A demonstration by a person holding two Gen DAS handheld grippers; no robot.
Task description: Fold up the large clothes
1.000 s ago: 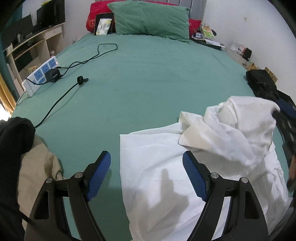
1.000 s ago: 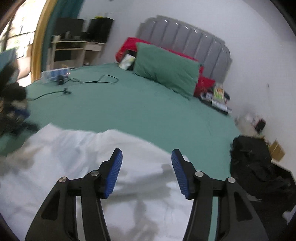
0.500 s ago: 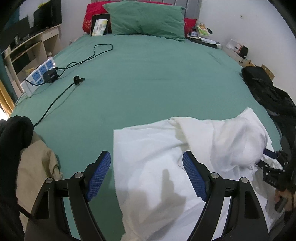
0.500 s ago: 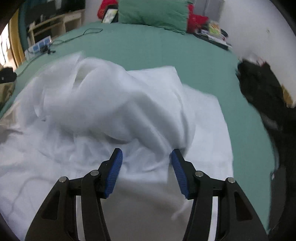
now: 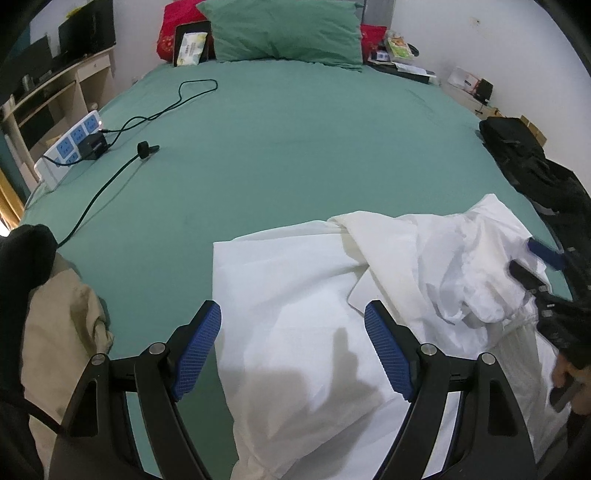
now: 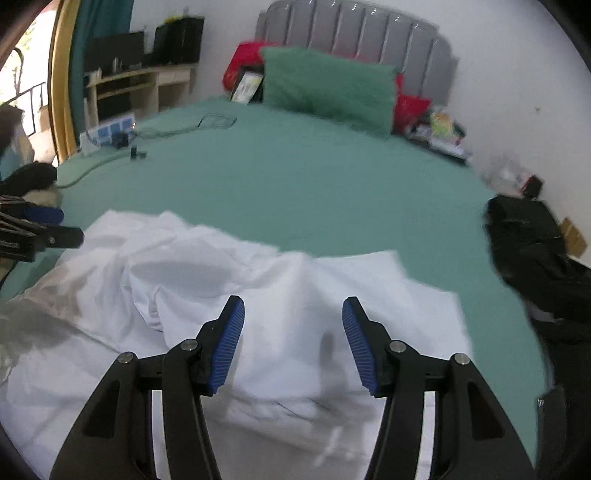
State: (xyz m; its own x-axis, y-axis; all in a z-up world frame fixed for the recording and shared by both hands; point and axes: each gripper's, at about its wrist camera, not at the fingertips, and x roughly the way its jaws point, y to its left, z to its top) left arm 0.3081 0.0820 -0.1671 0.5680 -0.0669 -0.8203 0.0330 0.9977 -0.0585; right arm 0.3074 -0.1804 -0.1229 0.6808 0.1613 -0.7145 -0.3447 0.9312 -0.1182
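Note:
A large white garment [image 5: 314, 295] lies crumpled on the green bed sheet [image 5: 295, 147] near its front edge, flatter on the left and bunched on the right. My left gripper [image 5: 293, 350] hovers open over the garment's left part, with nothing between its blue pads. In the right wrist view the right gripper [image 6: 293, 343] is open just above the garment [image 6: 295, 288], pads apart and clear of the cloth. The right gripper [image 5: 532, 258] also shows at the right edge, beside the bunched cloth. The left gripper [image 6: 70, 225] shows at the far left.
A black bag [image 5: 517, 147] sits at the bed's right edge. A power strip [image 5: 70, 147] and a black cable [image 5: 110, 181] lie on the left. Beige clothing [image 5: 62, 332] and a black garment [image 5: 22, 266] are piled front left. A green pillow [image 5: 284, 33] is at the headboard.
The raised heap of white cloth on the right has dropped and spread lower on the bed. The right gripper has come down beside it. The left gripper has stayed put and open.

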